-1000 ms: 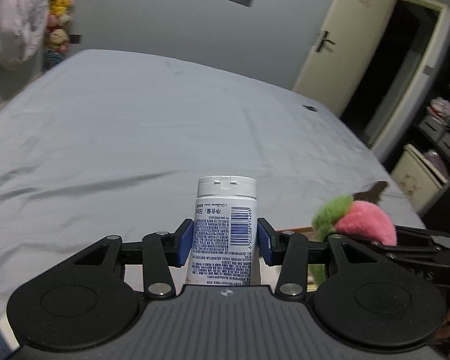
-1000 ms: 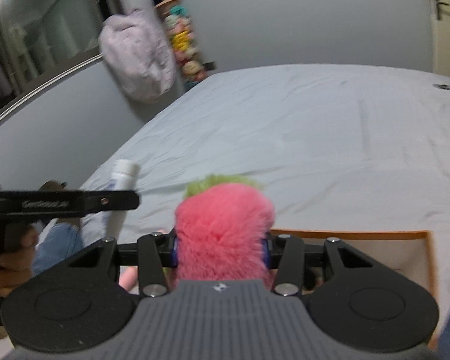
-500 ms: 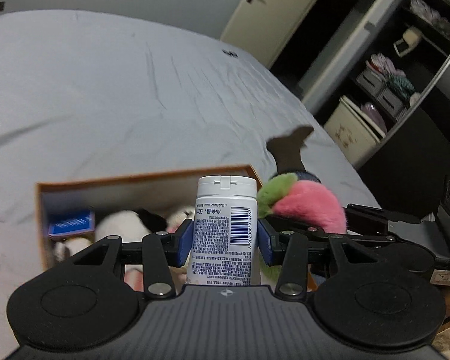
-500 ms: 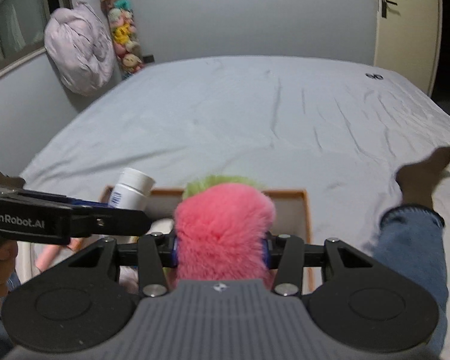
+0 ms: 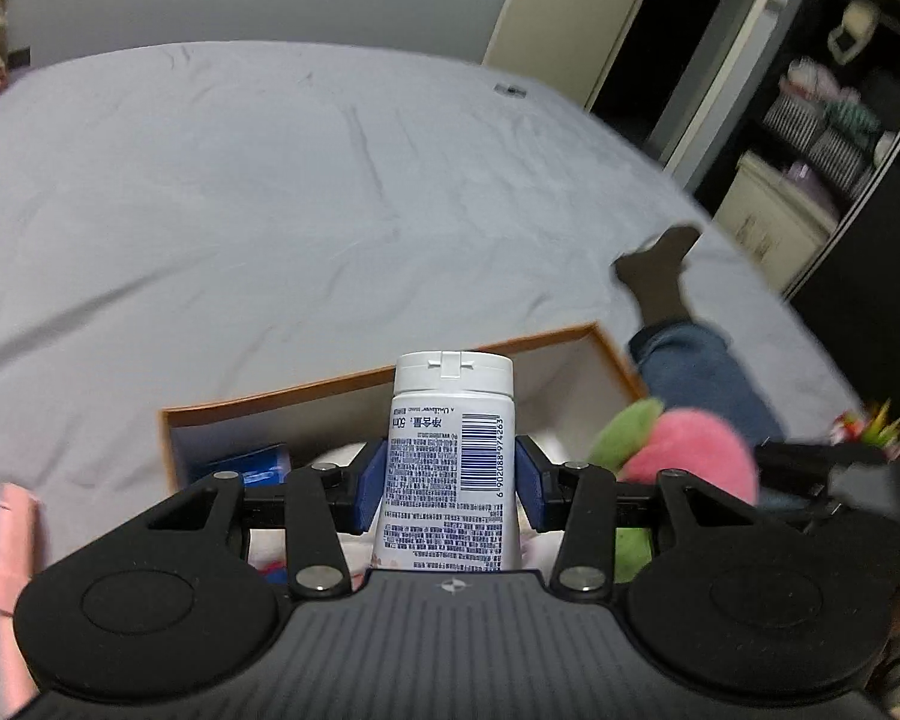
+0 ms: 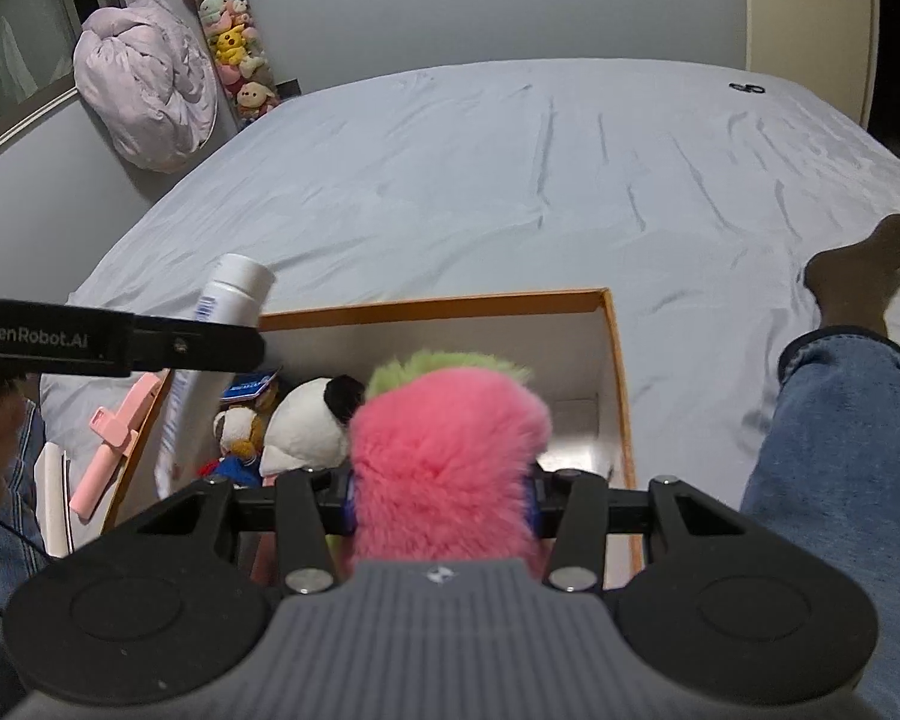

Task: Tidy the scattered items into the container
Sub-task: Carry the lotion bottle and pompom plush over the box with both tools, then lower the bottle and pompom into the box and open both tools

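My left gripper (image 5: 450, 486) is shut on a white bottle (image 5: 450, 450) with a barcode label and holds it upright above the orange-rimmed box (image 5: 342, 381). My right gripper (image 6: 441, 498) is shut on a pink plush strawberry (image 6: 444, 450) with a green top, held over the box (image 6: 621, 396). The strawberry also shows in the left wrist view (image 5: 684, 450), to the right of the bottle. The bottle (image 6: 222, 324) shows in the right wrist view over the box's left side. The box holds a panda plush (image 6: 309, 420), a small doll (image 6: 237, 438) and a blue packet (image 6: 249, 387).
A pink handle-shaped item (image 6: 114, 444) lies on the bed just left of the box, beside a white flat object (image 6: 51, 492). A person's leg in jeans (image 6: 840, 438) with a dark sock (image 6: 858, 270) lies right of the box. The grey bed sheet (image 6: 510, 180) stretches beyond.
Both grippers have tilted down and moved in over the box, which now shows more fully with its contents. Both still hold their items.
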{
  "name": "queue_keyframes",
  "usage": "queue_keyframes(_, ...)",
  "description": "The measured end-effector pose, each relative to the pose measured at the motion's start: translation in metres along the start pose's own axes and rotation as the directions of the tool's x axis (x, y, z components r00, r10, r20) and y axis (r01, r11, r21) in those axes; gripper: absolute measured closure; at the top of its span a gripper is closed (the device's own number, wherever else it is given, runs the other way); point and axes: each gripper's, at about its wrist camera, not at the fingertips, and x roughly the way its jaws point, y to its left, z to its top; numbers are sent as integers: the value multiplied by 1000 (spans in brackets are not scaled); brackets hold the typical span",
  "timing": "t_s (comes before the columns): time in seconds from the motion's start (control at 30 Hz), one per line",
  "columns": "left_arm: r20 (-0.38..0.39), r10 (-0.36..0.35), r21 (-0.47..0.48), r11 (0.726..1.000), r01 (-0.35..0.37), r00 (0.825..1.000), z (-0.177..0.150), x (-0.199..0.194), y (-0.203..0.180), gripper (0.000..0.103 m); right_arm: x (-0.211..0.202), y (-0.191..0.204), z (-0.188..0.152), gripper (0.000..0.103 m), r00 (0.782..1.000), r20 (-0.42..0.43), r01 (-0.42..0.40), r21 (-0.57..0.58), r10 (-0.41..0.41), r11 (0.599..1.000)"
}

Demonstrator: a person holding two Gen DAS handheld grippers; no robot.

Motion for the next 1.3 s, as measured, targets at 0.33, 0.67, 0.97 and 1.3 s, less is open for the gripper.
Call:
queue_keyframes(0.33, -43, 135, 41, 990, -134, 990, -12, 22, 13, 51, 23, 14, 23, 54, 993, 38, -107, -3, 107, 994)
queue_keyframes(0.67, -20, 204, 53, 978, -203, 979, -20, 34, 14, 51, 75, 27, 34, 54, 993, 50, -112, 5, 111, 994)
queue_keyframes(0.97, -15, 223, 70, 973, -222, 975, -23, 41, 8, 50, 100, 29, 30, 44, 996, 5, -87, -13, 87, 996)
queue_keyframes(1.3, 9, 230, 106, 968, -229, 973, -24, 34, 4, 50, 72, 26, 25, 38, 995, 29, -96, -25, 97, 995)
